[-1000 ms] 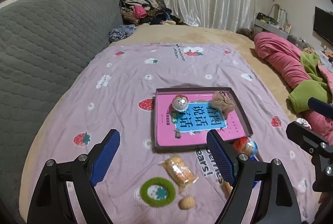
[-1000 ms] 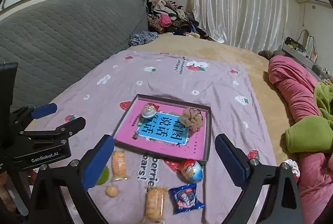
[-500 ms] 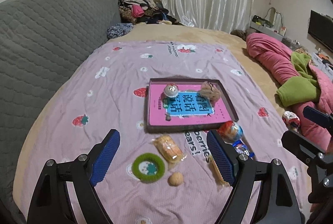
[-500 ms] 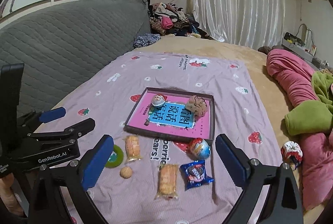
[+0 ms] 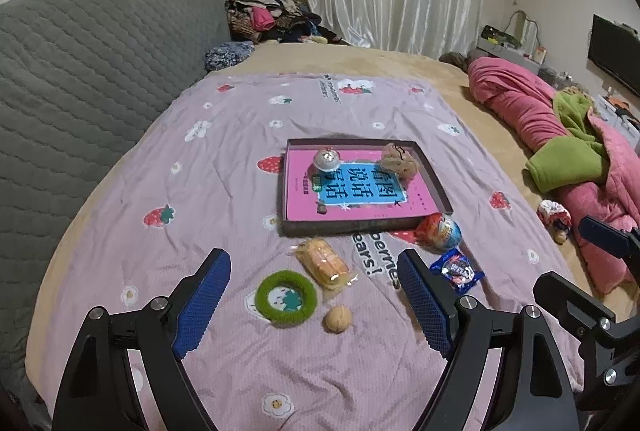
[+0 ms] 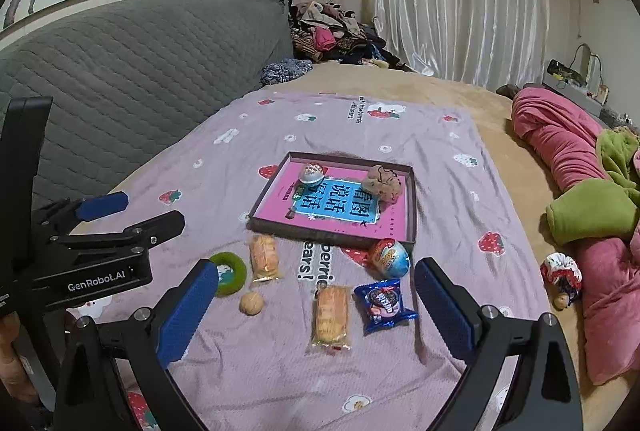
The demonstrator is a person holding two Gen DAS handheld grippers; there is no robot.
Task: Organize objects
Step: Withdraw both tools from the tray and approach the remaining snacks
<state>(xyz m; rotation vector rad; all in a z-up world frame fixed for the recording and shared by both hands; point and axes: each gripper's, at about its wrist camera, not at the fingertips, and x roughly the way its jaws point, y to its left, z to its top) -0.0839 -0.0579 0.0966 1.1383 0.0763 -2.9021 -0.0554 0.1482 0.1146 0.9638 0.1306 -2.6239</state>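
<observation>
Left wrist view: left gripper (image 5: 314,291) spread wide, empty, above bedspread (image 5: 224,167) | right gripper (image 6: 316,301) likewise wide, empty | tray (image 6: 412,207) ahead, long axis pointing away | snack pack (image 6: 331,315) lay lengthwise between right fingers.

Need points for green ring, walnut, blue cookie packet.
green ring (image 5: 286,295), left wrist view, on its fuzzy near-right rim.
walnut (image 5: 337,318), left wrist view, centre of the shell.
blue cookie packet (image 6: 385,304), right wrist view, middle of the wrapper.
</observation>
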